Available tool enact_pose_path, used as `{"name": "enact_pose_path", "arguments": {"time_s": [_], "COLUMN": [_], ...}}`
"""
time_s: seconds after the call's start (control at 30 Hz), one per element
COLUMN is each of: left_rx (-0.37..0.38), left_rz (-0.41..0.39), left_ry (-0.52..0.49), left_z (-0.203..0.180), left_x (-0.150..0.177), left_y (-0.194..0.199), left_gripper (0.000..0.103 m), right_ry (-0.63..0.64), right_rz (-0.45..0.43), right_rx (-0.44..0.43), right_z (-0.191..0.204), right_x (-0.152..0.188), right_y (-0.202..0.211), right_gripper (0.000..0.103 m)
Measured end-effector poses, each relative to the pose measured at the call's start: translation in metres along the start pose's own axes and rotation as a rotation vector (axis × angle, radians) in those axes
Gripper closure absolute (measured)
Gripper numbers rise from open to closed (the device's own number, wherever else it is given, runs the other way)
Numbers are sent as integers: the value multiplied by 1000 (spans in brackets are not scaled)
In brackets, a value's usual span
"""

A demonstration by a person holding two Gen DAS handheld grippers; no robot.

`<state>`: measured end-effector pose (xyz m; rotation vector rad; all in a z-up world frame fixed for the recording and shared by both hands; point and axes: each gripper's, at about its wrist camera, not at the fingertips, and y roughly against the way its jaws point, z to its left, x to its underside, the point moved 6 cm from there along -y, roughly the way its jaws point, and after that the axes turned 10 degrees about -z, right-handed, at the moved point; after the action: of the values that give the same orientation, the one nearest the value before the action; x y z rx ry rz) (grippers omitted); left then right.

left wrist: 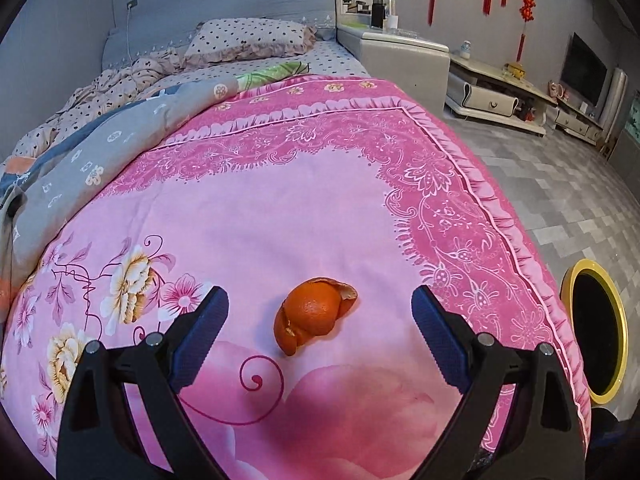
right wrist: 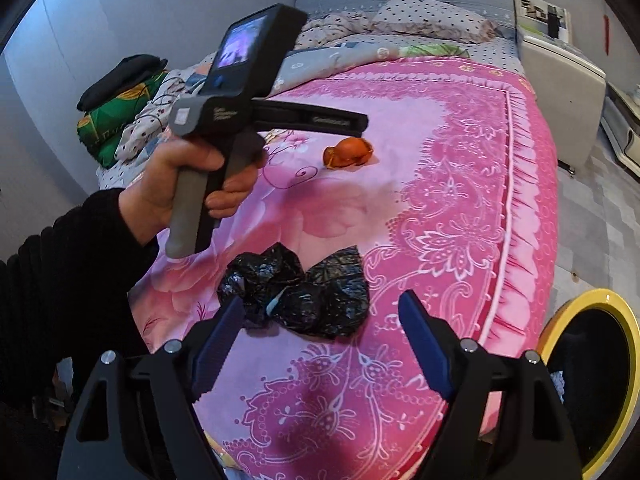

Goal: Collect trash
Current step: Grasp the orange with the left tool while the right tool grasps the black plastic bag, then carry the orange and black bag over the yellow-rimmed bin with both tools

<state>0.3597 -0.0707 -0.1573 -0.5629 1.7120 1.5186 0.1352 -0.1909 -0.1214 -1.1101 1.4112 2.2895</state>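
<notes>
On the pink floral bedspread [left wrist: 280,208] a piece of orange peel [left wrist: 314,314] is seen lying curled, rind side up, directly ahead of the left gripper [left wrist: 320,312]. The jaws of that gripper are spread wide and nothing is held between them — the peel sits in the gap between the two blue-padded fingers [left wrist: 200,332], apart from both.

From the right wrist view, the same peel [right wrist: 347,153] is shown farther up the bed, just beyond the tip of the left gripper [right wrist: 352,122], which is held in a bare hand [right wrist: 188,184] with a black sleeve behind it (the small screen on top of the tool is lit).

Nearer the foot of the bed a crumpled black plastic bag [right wrist: 298,296] is laid on the bedspread [right wrist: 460,184], in front of the right gripper [right wrist: 320,312]. The jaws of this one are likewise set wide apart and empty; its left finger [right wrist: 222,334] is seen just beside the bag's near edge, though whether it touches cannot be told.

Beside the bed, on the grey tiled floor [left wrist: 560,192], a yellow-rimmed bin [left wrist: 618,332] stands with a dark interior — it also appears at the lower right of the right wrist view [right wrist: 630,360].
</notes>
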Motion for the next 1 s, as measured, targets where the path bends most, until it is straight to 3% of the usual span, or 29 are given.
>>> {"name": "enact_pose_path", "arguments": {"time_s": [0.37, 0.57, 0.73, 0.83, 1.0], "left_rx": [14, 34, 44, 52, 55], "left_rz": [65, 120, 138, 126, 105], "left_ry": [-33, -18, -13, -9, 7], "left_z": [-2, -2, 1, 3, 6], "left_x": [12, 24, 34, 33, 31], "left_y": [-47, -72, -83, -83, -78], "left_gripper": [16, 35, 53, 65, 72], "right_ry": [209, 259, 223, 194, 174], "right_rz": [41, 64, 116, 138, 136], "right_rx": [-39, -46, -69, -83, -94], "right_z": [44, 49, 44, 43, 42], "right_x": [2, 4, 4, 5, 4], "right_y": [-48, -75, -94, -101, -103], "right_gripper": [20, 21, 32, 48, 64]}}
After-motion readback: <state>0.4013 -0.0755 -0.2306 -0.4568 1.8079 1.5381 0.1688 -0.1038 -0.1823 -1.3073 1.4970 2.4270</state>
